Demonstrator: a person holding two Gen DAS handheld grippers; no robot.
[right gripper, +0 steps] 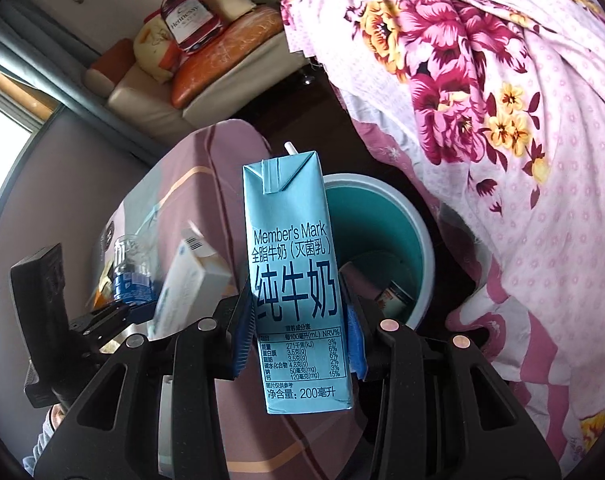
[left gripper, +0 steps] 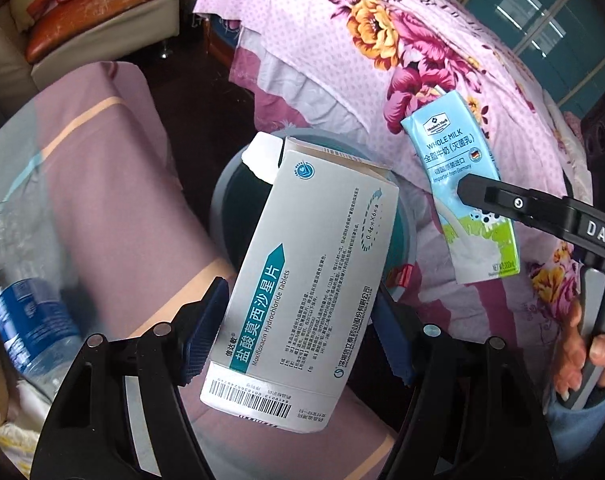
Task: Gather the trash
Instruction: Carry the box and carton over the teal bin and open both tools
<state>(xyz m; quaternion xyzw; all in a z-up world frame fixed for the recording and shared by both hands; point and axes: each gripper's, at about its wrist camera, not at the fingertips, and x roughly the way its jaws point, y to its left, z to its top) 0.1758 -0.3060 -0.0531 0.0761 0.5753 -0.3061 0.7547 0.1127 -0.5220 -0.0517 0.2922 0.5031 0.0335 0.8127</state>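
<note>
My left gripper (left gripper: 300, 332) is shut on a white medicine box (left gripper: 306, 280) with teal print, its top flap open, held tilted above a round trash bin (left gripper: 222, 200). My right gripper (right gripper: 298, 332) is shut on a light blue milk carton (right gripper: 294, 280) with a straw, held upright beside the bin (right gripper: 422, 248), which is teal inside and holds a can (right gripper: 394, 296). The carton (left gripper: 462, 184) and the right gripper also show in the left wrist view. The box (right gripper: 190, 280) and the left gripper show in the right wrist view.
A clear plastic bottle (left gripper: 18, 300) with a blue label lies on a glass-topped table with a mauve cloth (left gripper: 114, 184). A bed with a pink floral cover (left gripper: 362, 40) is to the right. A sofa (right gripper: 206, 64) with cushions stands behind.
</note>
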